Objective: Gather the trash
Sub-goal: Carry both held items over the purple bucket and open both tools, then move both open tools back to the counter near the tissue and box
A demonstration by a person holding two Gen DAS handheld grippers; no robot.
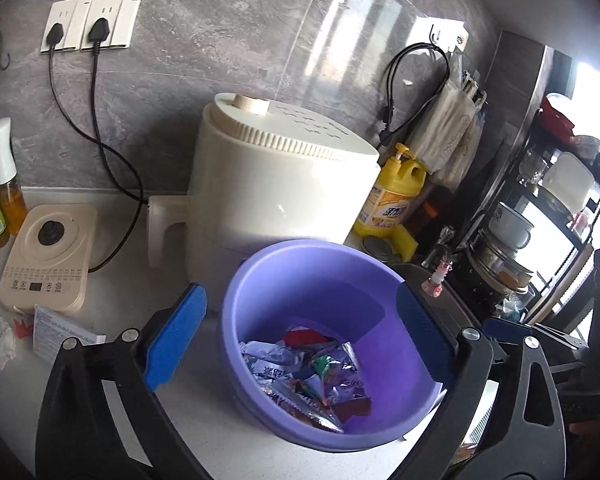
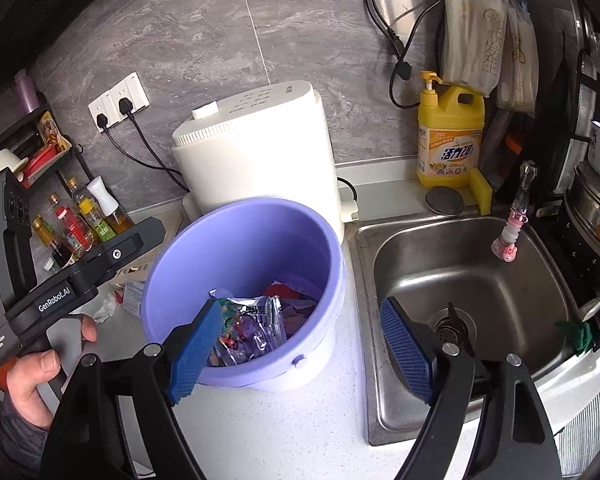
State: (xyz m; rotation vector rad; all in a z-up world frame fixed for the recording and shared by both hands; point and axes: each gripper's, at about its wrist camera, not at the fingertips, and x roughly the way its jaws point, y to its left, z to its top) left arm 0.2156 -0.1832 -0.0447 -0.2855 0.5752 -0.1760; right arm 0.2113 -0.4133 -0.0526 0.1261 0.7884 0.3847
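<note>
One purple bucket (image 1: 320, 280) stands on the surface (image 1: 204, 412), its bottom heaped with foil wrappers (image 1: 312, 376) too tangled to count. The left gripper (image 1: 300, 344) is spread wide above it, nothing between the pads, a pad at either side of the rim. The right gripper (image 2: 300, 348) likewise gapes empty, bucket just ahead-left. Two plugs (image 1: 76, 32) sit in wall sockets. Only the right view shows the sink (image 2: 460, 280); only the left shows crumpled tissue (image 1: 0, 344) and one leaflet (image 1: 64, 328) far left of its gripper.

Smooth lilac plastic bucket (image 1: 284, 280) holds shiny foil wrappers (image 1: 312, 376). Brushed steel sink (image 2: 460, 264), glossy cream plastic appliance (image 1: 284, 184), speckled matt counter (image 2: 300, 432), polished grey stone wall (image 1: 220, 40).
</note>
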